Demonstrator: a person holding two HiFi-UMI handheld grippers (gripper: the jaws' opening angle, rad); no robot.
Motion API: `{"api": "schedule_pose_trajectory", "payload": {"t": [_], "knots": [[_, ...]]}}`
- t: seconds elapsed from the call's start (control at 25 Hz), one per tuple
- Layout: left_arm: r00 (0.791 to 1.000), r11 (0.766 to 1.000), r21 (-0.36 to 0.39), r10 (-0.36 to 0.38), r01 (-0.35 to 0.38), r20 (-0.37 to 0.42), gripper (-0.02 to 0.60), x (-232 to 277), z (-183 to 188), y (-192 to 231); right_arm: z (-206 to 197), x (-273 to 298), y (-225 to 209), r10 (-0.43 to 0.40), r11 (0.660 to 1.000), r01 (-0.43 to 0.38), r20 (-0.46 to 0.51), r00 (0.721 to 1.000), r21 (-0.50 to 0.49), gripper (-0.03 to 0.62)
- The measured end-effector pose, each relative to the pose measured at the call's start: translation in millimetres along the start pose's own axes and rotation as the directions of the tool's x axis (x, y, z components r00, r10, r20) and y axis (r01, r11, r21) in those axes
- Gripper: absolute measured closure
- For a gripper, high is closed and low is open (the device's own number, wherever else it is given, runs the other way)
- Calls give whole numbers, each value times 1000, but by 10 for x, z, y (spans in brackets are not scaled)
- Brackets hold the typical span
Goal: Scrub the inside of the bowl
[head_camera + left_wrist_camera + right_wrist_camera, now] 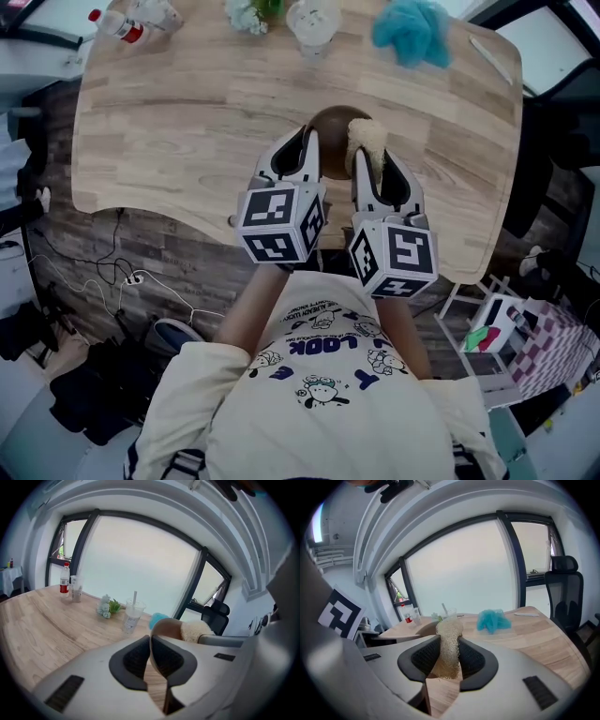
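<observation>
even daylight, soft shadows on the table (pixel 187 122); windows (pixel 140 569) blown out white in both gripper views, fisheye bend and dark vignette at corners, near housings soft.

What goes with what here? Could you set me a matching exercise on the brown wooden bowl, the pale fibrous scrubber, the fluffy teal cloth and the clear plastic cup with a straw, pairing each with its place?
Things
1. brown wooden bowl
2. pale fibrous scrubber
3. fluffy teal cloth
4. clear plastic cup with a straw

Places
A. stands beside the small bunch of flowers
B. clamped between the jaws of the right gripper
C. lies crumpled toward the far right of the wooden table
D. its rim pinched by the left gripper

Pairs: 1-D, 2-B, 3-C, 4-A
</observation>
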State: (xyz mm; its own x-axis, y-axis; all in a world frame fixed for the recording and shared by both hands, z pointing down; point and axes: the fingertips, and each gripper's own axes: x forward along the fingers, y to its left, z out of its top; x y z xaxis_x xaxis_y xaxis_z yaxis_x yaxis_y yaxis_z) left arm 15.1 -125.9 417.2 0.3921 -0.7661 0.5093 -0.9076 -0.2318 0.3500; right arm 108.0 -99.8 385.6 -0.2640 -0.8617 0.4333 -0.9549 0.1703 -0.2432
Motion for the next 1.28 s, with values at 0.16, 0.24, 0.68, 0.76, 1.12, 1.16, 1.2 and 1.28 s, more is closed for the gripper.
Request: {"api": "schedule_pose_trajectory", "payload": {"t": [0.16, 0.24, 0.68, 0.76, 1.12, 1.16, 1.2, 1.28], "knots": [[999, 1000, 19, 9, -10, 32, 535, -139, 68, -28, 66, 37, 90, 5, 999, -6, -25, 1000, -32, 482], [999, 999, 29, 19, -20, 47, 535, -194, 100, -26, 69, 67, 144, 17, 999, -20, -49, 999, -46, 482], [996, 995, 92, 21, -29, 87, 534, -276, 274, -9, 202, 222, 385, 73, 982, -85, -76, 994, -171, 485], [996, 993, 112, 14, -24, 84, 534, -269, 288, -11, 203, 229, 408, 81, 976, -96, -85, 993, -196, 485], [998, 987, 158, -15, 7, 54, 534, -248, 270, -73, 155, 205, 494, 115, 946, -153, -143, 983, -286, 488], [998, 987, 163, -18, 9, 56, 534, -249, 286, -69, 151, 207, 525, 133, 941, -173, -150, 980, -290, 490], [998, 985, 170, -21, 11, 57, 534, -250, 301, -66, 144, 209, 553, 151, 935, -193, -160, 976, -297, 490], [998, 982, 186, -25, 15, 54, 535, -250, 312, -57, 116, 212, 593, 177, 923, -229, -187, 966, -311, 490]]}}
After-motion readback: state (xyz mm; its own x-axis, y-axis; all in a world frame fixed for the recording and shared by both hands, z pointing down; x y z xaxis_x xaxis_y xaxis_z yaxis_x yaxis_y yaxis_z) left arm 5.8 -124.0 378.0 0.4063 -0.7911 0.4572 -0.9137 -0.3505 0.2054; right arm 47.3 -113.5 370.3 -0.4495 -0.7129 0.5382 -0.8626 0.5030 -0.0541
